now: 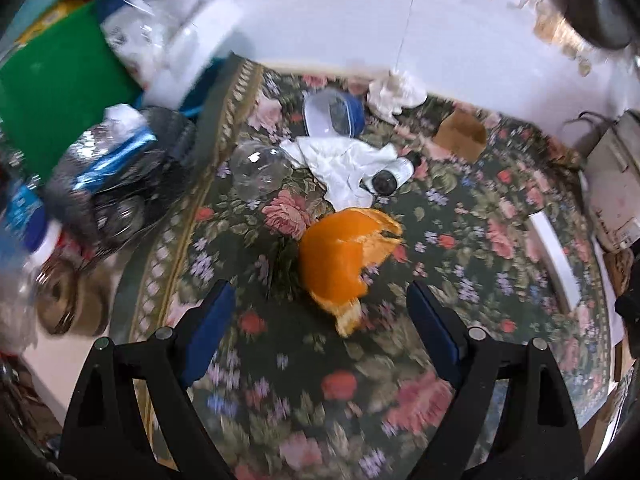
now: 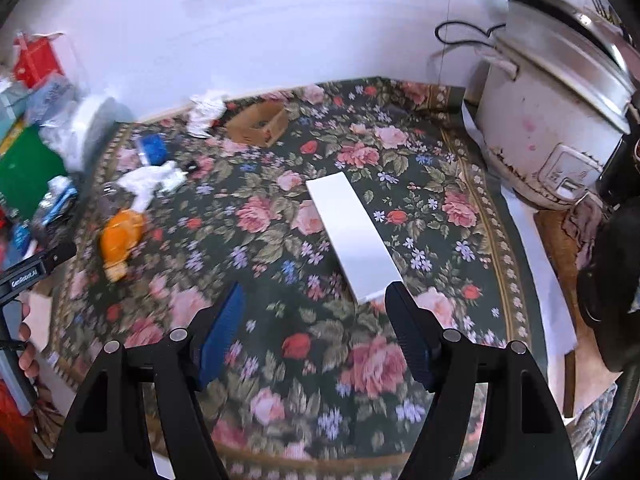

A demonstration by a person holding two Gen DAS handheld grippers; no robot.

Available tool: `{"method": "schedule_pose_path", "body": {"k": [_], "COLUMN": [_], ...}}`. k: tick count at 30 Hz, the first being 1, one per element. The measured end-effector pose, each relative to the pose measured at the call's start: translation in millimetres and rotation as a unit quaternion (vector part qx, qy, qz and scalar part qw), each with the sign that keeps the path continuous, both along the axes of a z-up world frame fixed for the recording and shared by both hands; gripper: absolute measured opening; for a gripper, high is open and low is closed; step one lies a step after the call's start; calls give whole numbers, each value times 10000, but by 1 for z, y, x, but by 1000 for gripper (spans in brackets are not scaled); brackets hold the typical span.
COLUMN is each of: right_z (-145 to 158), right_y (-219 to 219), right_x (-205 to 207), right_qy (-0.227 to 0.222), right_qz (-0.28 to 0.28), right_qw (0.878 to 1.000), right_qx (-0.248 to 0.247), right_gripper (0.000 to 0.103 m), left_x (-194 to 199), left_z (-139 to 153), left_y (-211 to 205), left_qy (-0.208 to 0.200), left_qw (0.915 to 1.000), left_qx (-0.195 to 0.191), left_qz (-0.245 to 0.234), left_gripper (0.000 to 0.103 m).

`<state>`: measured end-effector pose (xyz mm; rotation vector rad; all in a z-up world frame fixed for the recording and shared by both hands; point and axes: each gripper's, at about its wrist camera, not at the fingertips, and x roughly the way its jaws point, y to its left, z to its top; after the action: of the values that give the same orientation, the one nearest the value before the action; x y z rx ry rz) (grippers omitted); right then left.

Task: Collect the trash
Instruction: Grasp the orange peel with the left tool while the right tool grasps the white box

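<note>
On the floral desk cloth (image 1: pixel 460 216), the orange peel (image 1: pixel 344 256) is lying just ahead of the left gripper (image 1: pixel 320 312), jaws standing wide and empty; the curled peel is likely slipping if pinched at its rim. The right gripper (image 2: pixel 312 320) is also hanging open beside the white card (image 2: pixel 352 236).

I see a dark floral rug (image 2: pixel 360 208) meeting a plain white wall (image 2: pixel 248 32). On my right, a worn white rice cooker (image 2: pixel 552 120) stands beside it, its black cord (image 2: pixel 460 36) trailing.
</note>
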<state>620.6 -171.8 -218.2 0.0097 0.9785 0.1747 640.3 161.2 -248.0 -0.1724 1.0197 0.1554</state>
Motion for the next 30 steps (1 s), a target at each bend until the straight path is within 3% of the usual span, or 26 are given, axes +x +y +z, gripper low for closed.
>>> {"method": "schedule_pose_path", "body": {"k": [6, 11, 17, 19, 21, 27, 30], "right_z": [-34, -63, -79, -84, -85, -86, -86], "right_y": [3, 4, 12, 15, 22, 28, 27], "right_x": [48, 83, 99, 102, 106, 110, 113], "right_qy": [592, 915, 1015, 993, 953, 816, 766], "right_qz": [-332, -363, -70, -6, 89, 195, 169], "right_qw": [9968, 9950, 9948, 9950, 9950, 9955, 9958], "right_qx": [420, 161, -29, -112, -282, -449, -470], "right_gripper": [69, 69, 69, 72, 72, 70, 69], "left_x": [39, 56, 64, 67, 68, 65, 61], "left_z": [-30, -56, -64, -66, -66, -61, -55], "left_y": [12, 16, 8, 5, 5, 4, 3], "left_qy": [336, 655, 679, 663, 656, 572, 516], "left_qw": [9993, 9973, 9969, 9970, 9970, 9978, 9982], "left_qx": [-67, -285, -259, -217, -236, -122, -94], "left_qz": [-170, -192, -310, -323, -348, -298, -292], "left_gripper": [87, 84, 78, 71, 57, 35, 28]}}
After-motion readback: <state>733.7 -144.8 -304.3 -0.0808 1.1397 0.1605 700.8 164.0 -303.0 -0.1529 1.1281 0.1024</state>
